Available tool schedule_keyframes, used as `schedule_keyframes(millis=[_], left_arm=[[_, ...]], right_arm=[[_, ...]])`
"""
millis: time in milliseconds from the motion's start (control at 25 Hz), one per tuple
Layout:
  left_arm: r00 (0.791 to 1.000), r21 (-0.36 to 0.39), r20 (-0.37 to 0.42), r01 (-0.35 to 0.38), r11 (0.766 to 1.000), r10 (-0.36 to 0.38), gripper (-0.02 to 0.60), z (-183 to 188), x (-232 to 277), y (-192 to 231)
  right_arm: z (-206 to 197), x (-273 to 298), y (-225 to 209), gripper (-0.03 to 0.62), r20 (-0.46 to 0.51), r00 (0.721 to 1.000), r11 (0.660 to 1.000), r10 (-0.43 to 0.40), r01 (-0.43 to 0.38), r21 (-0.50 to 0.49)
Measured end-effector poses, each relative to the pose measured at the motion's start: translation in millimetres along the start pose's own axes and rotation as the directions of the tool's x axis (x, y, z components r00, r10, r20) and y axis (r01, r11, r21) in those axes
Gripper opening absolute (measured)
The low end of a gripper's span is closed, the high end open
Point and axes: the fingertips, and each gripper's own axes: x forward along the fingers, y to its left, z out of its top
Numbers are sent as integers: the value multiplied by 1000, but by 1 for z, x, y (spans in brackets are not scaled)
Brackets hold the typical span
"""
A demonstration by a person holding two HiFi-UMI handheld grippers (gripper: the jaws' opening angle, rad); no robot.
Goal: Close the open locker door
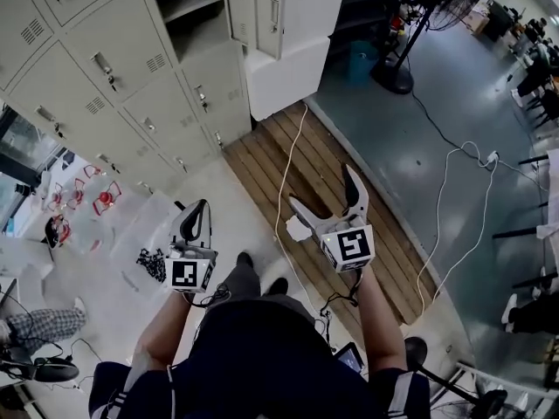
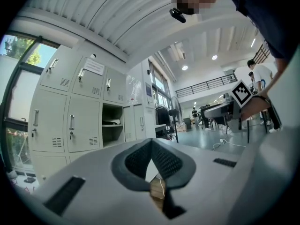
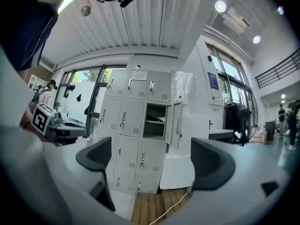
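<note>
The grey locker bank (image 1: 96, 77) stands at the upper left of the head view. One upper compartment (image 1: 194, 11) is open, and its door (image 1: 268, 11) swings out to the right. Both grippers are held low in front of the person, well short of the lockers. My left gripper (image 1: 200, 208) is shut with nothing in it; its pads (image 2: 161, 161) meet in the left gripper view. My right gripper (image 1: 320, 187) is open and empty. Between its jaws the right gripper view shows the open compartment (image 3: 154, 121) and the door (image 3: 174, 123), both far off.
A wooden slatted platform (image 1: 301, 160) lies before the lockers, with a white cable (image 1: 291, 160) across it. A white block (image 1: 288, 72) stands right of the lockers. A standing fan (image 1: 410, 33) and more cables (image 1: 463, 160) are at the right. Red-and-white items (image 1: 92, 197) lie left.
</note>
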Motion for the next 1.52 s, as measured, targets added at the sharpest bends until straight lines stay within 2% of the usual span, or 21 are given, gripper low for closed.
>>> schedule_keyframes(millis=[200,360,520,640,760,960,1240,1400,1520], left_arm=[[1000,-9,27,-13,1000,13,3,-1,54,21],[1000,3,13,-17,1000,17,3,-15,104,56],[999,-27,42,-31,999,32,3,-7,162,96],[999,7,43,-9,1000,8,3,-8,197,123],[1000,46,2,15,999,-15,3,-14,222,139],[999,45,37,1,999,-3,3,-7,245,158],[998,44,24,-54,998,53,3,-9,269,175],[995,62,-5,-103,993,104,3,-10,292,180],[988,65,-3,-152,986,153,3,-6,309,181]], right_arm=[[5,63,-25,534,29,999,999,36,-35,-10],[18,130,-47,526,60,997,998,58,-57,-21],[35,203,-74,523,78,994,997,70,-68,-29],[46,249,-92,517,81,994,997,72,-70,-27],[57,284,-111,508,93,992,997,79,-77,-31],[67,330,-144,489,88,990,993,113,-111,-29],[65,396,-187,467,58,969,970,242,-242,-7],[53,425,-216,451,39,950,950,311,-311,-12],[44,446,-228,441,30,925,926,378,-378,-8]])
